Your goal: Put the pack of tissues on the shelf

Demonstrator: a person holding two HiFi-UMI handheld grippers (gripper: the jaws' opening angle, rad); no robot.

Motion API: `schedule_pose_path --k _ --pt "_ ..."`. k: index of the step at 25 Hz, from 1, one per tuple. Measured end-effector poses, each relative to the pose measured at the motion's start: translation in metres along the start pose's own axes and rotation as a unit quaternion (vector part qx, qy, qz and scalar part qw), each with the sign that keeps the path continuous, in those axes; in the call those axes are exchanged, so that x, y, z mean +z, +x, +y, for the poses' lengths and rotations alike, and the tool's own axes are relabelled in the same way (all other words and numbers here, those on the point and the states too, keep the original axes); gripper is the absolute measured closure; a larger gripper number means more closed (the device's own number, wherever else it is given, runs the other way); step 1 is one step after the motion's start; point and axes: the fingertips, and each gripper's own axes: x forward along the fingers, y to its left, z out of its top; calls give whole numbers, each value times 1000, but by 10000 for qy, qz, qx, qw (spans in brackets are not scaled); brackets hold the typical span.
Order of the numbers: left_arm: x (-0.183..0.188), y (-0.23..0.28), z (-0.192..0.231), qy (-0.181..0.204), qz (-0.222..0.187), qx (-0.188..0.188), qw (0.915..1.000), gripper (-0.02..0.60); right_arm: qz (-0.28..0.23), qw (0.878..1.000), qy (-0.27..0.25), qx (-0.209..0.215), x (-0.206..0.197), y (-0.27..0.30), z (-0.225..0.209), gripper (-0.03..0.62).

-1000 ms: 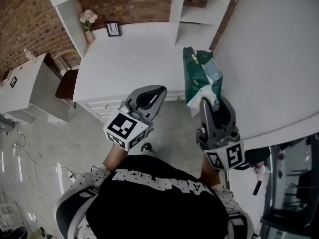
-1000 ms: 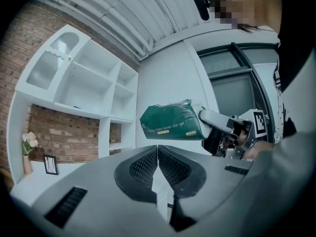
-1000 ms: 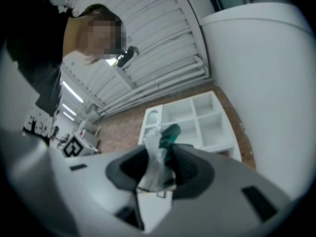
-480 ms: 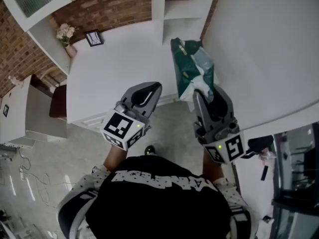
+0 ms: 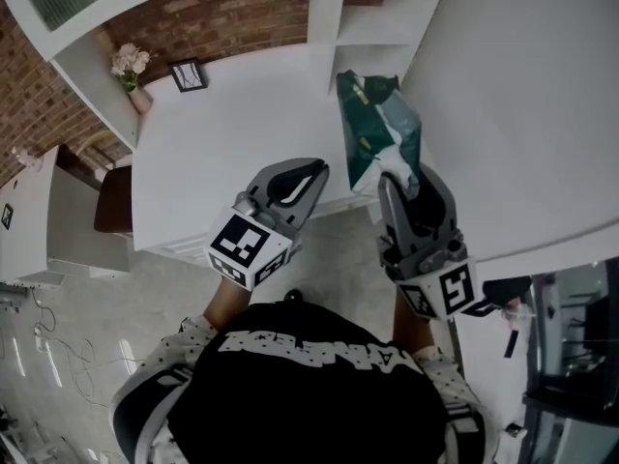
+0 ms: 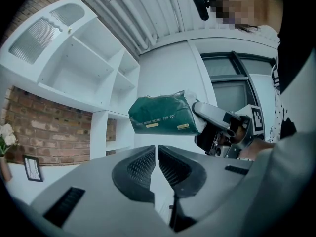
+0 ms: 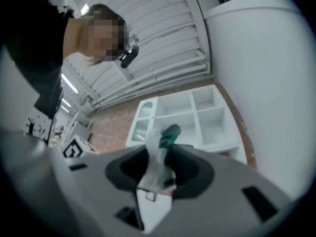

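Tissue pack [image 5: 377,135], green, hangs in the air by its clear plastic end from the right gripper [image 5: 401,177], whose jaws are clamped on that plastic. It sits above the near edge of the white counter [image 5: 232,153], in front of the white shelf unit [image 5: 372,27] and not on it. Beside it the left gripper [image 6: 157,167] is empty, jaws closed together. Framed picture [image 5: 187,74] and flowers [image 5: 126,63] stand at the counter's far left.

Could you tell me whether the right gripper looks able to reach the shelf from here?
Probably yes: the right gripper, shut on the tissue pack, points at the open shelf, and only bare counter lies between.
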Motion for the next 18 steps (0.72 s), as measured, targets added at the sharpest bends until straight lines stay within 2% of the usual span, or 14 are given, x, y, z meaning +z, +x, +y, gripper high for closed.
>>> schedule_pose_path --k 9,13,18 --pt "-2 7 -8 42 71 -193 9998 526 -43 9999 -104 39 -3 6 4 441" --pt "-1 -4 24 -29 36 -219 9998 517 67 9999 -50 137 -20 43 20 441" --pt "3 1 34 -99 -35 -160 9998 517 99 9995 60 290 -28 58 19 441"
